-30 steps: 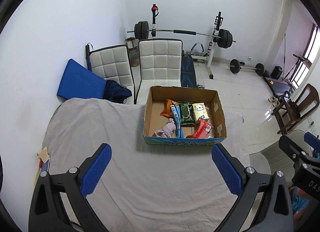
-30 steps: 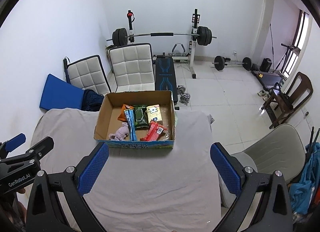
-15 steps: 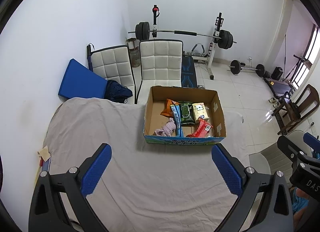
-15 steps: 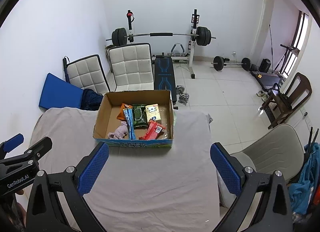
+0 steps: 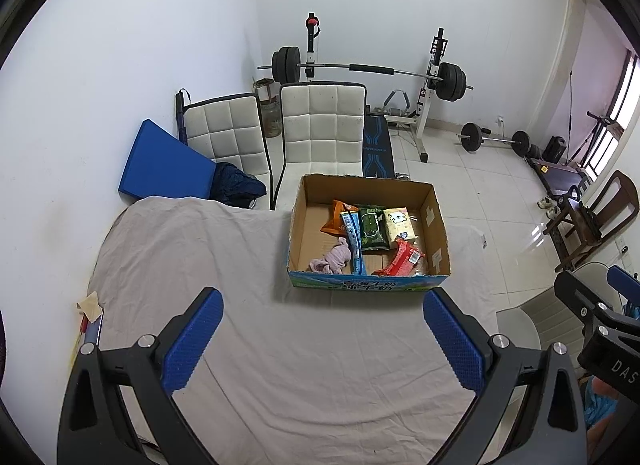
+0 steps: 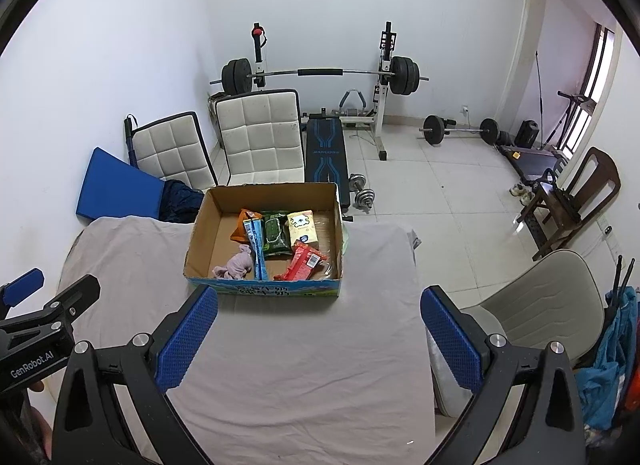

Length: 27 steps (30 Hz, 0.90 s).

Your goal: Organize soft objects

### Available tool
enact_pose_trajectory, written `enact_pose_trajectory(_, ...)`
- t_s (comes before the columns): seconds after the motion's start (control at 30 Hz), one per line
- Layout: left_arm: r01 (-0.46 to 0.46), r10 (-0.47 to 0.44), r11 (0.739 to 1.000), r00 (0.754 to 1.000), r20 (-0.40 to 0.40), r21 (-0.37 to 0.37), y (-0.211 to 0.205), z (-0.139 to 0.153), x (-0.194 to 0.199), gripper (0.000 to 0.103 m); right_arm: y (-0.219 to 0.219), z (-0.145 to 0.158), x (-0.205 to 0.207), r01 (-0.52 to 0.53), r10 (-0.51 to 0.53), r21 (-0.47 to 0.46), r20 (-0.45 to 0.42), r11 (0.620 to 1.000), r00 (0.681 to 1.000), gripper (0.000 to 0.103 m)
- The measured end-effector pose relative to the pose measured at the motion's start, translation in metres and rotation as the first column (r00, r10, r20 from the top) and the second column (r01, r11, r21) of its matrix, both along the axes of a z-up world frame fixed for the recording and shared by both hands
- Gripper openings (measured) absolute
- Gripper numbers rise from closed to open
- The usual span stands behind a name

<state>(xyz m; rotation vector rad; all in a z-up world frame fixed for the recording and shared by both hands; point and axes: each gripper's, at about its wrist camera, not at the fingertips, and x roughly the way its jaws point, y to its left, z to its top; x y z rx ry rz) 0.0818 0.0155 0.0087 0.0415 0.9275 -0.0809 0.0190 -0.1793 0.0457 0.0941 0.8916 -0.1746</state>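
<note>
Both claws, the left claw (image 5: 322, 329) and the right claw (image 6: 319, 327), were wide apart and empty above the counter (image 5: 256, 289). The pink cloth (image 5: 330, 261) lay in the cardboard box (image 5: 438, 243) beside crinkly packets (image 5: 370, 229); it looked light and limp, best pinched at its bunched middle.

Cloth-covered table (image 5: 248, 345), cardboard box (image 5: 370, 285) atop

box (image 5: 438, 225): matt cardboard | sheet (image 5: 200, 265): creased cloth (grey) | packets (image 5: 404, 259): glossy plastic
</note>
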Motion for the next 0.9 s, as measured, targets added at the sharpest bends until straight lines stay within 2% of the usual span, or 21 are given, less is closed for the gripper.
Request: enact_pose_trajectory(0.9, -0.002, 0.002, 1.000, 1.000, 0.003, -0.001, 0.000, 0.002, -0.003, 0.103, 0.000, 0.012, -0.005, -0.016, 0.016, -0.004, 0.003, 1.000, 1.000, 0.103)
